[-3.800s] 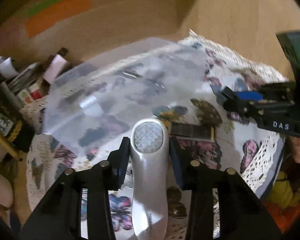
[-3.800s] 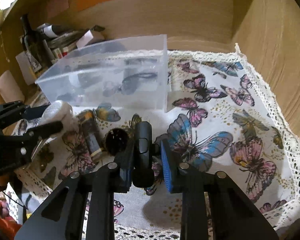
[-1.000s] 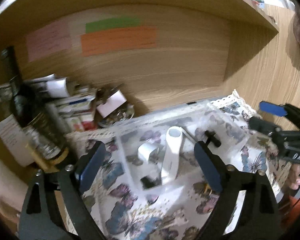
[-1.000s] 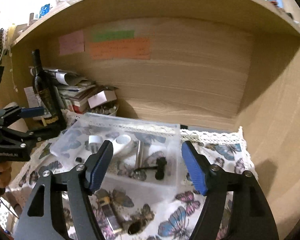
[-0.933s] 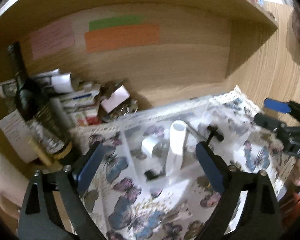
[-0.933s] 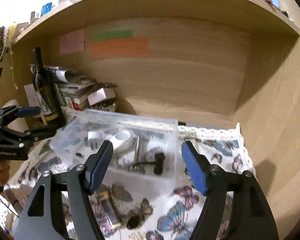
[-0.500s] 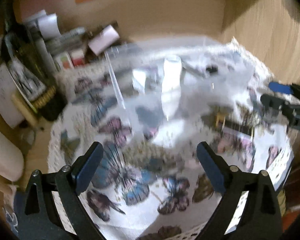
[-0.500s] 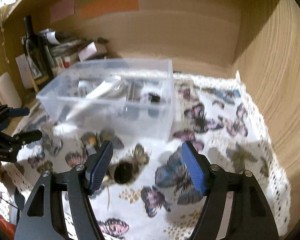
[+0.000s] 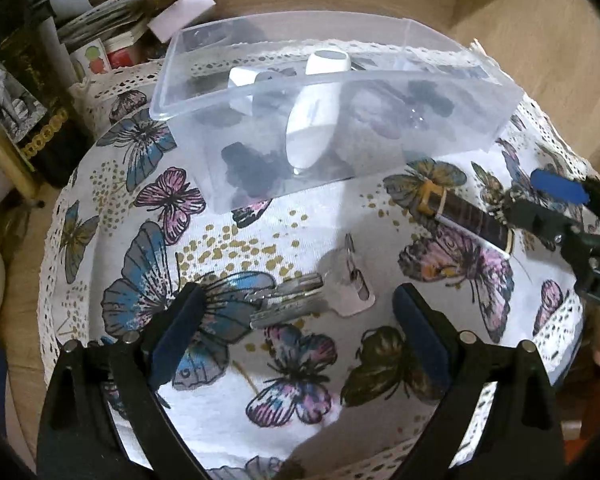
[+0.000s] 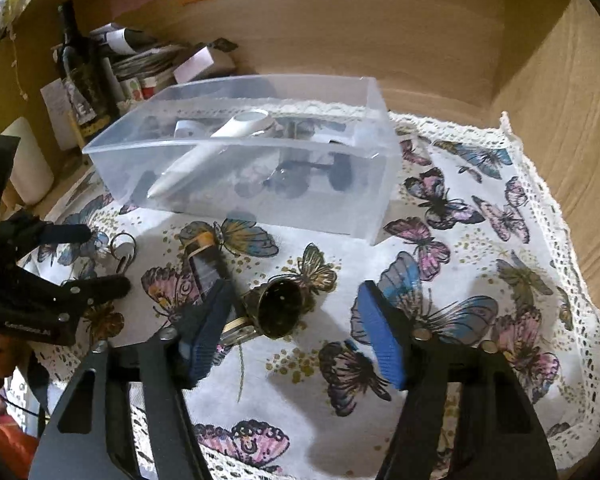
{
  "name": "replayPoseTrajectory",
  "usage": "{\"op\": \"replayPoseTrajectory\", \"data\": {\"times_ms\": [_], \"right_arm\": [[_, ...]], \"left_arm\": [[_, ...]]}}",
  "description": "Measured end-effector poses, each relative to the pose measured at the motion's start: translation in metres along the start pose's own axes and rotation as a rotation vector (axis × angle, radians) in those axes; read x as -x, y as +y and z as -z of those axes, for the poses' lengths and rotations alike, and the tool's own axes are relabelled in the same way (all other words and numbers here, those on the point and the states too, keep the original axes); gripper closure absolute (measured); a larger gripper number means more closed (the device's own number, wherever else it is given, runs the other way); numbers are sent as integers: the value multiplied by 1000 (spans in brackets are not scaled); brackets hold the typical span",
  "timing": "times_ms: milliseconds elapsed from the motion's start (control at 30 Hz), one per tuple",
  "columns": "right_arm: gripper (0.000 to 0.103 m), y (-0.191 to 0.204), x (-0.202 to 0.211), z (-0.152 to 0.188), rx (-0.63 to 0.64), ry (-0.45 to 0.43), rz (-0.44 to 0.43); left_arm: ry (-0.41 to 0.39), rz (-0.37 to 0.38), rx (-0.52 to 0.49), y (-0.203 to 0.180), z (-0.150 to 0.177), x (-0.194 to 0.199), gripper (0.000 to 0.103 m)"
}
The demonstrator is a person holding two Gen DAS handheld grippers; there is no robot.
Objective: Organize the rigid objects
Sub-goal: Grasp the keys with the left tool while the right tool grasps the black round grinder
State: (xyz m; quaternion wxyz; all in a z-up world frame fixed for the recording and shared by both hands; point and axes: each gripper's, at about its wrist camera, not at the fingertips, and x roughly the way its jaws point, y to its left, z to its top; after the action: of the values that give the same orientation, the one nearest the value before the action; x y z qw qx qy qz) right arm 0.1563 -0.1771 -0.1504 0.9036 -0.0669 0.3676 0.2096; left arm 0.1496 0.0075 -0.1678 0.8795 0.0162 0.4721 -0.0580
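A clear plastic box (image 9: pixel 380 92) (image 10: pixel 364 200) stands on the butterfly cloth. It holds a white handheld device (image 9: pixel 312 120) (image 10: pixel 204 152), a small white item and dark small parts. A bunch of keys (image 9: pixel 296 300) lies on the cloth between the jaws of my open left gripper (image 9: pixel 296 332); its ring shows in the right wrist view (image 10: pixel 122 248). A dark tube with gold bands (image 9: pixel 464 216) (image 10: pixel 206 268) and a round brass cap (image 10: pixel 280 308) lie by my open right gripper (image 10: pixel 296 332). The cap sits between its jaws, untouched.
A dark bottle (image 10: pixel 80 68), papers and small boxes (image 9: pixel 112 32) crowd the back left corner. Wooden walls close the back and right (image 10: pixel 560 100). The lace-edged cloth (image 10: pixel 500 280) covers the shelf floor. A pale rounded object (image 10: pixel 28 160) stands at the left.
Both grippers have dropped from high above the box to just over the cloth in front of it. The keys now lie between my left jaws, the brass cap between my right jaws.
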Motion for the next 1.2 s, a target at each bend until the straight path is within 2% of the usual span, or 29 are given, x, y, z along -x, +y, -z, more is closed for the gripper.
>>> {"op": "replayPoseTrajectory", "data": {"times_ms": [67,133,200,233,300,467,533,567,600,867,1200], "right_arm": [[50,0,-5,0,-7,15,-9],[54,-1,-11,0,-14,35,-25],[57,-2,-14,-1,-28,37,-43],[61,-3,-14,-1,-33,39,-52],[72,-5,-17,-2,-45,55,-62],[72,-5,-16,0,-48,44,-63],[72,-4,-11,0,-50,26,-49],[72,-4,-9,-1,-49,19,-50],[72,-4,-5,-1,-45,3,-46],[72,-1,17,-8,-23,-82,-25],[72,1,38,-25,-30,-175,-18]], "left_arm": [[-16,-3,-9,-2,0,1,20],[-28,7,-45,-9,-1,3,39],[-41,4,-78,-16,-1,3,44],[-46,12,-85,-17,0,3,50],[-53,17,-95,-17,-1,4,53],[-66,36,-82,-12,-1,7,55],[-80,45,-68,-9,-2,12,63],[-87,52,-65,-8,-2,14,73],[-88,53,-62,-7,-3,17,76],[-131,45,-44,1,-5,31,76],[-272,34,-37,4,-16,76,76]]}}
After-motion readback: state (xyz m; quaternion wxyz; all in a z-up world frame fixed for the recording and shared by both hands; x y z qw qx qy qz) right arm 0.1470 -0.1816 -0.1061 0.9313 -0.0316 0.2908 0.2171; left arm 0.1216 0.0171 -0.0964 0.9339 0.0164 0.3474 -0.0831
